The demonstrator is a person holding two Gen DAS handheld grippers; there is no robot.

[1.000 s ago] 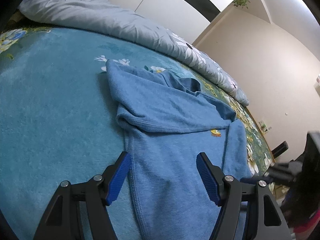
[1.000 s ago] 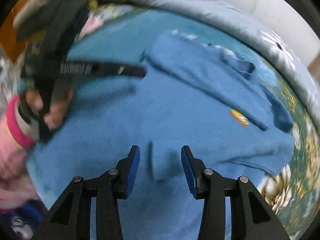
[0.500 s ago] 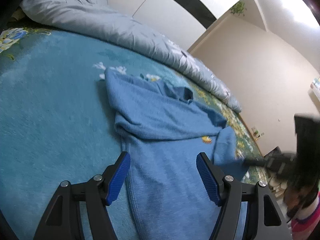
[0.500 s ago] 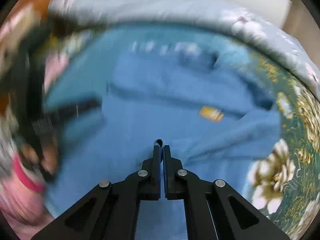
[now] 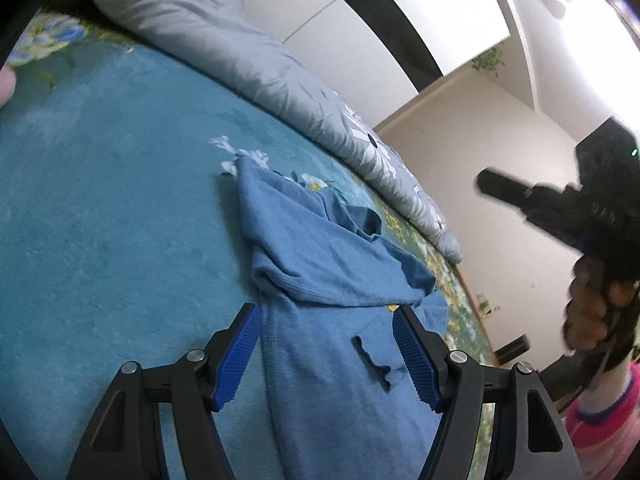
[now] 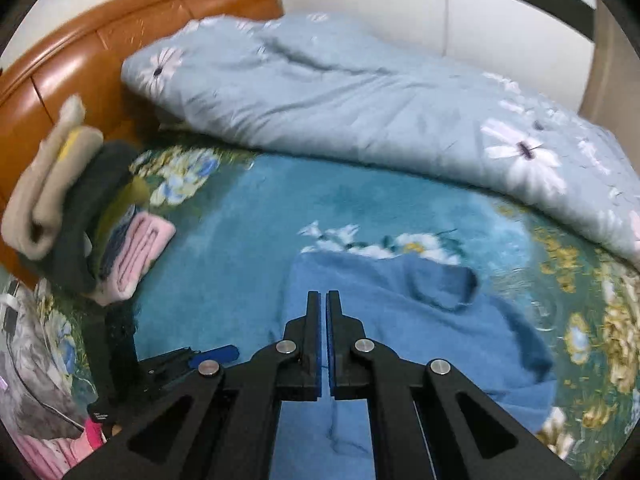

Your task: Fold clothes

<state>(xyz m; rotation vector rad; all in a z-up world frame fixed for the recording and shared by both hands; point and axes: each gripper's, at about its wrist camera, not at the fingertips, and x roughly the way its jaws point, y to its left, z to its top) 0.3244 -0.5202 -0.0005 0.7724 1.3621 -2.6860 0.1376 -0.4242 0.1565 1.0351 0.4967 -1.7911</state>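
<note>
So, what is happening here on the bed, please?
A person is folding a blue shirt that lies on the teal blanket, holding a gripper in each hand. The left gripper is open, low over the shirt's lower part, with cloth between its fingers but not pinched. The right gripper is shut and raised above the shirt; whether it holds any cloth cannot be told. A stack of folded clothes sits by the headboard, beside a grey quilt.

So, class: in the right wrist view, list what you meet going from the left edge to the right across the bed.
Stack of folded clothes → right gripper, shut → blue garment's neckline → yellow flowers on the bed cover.
</note>
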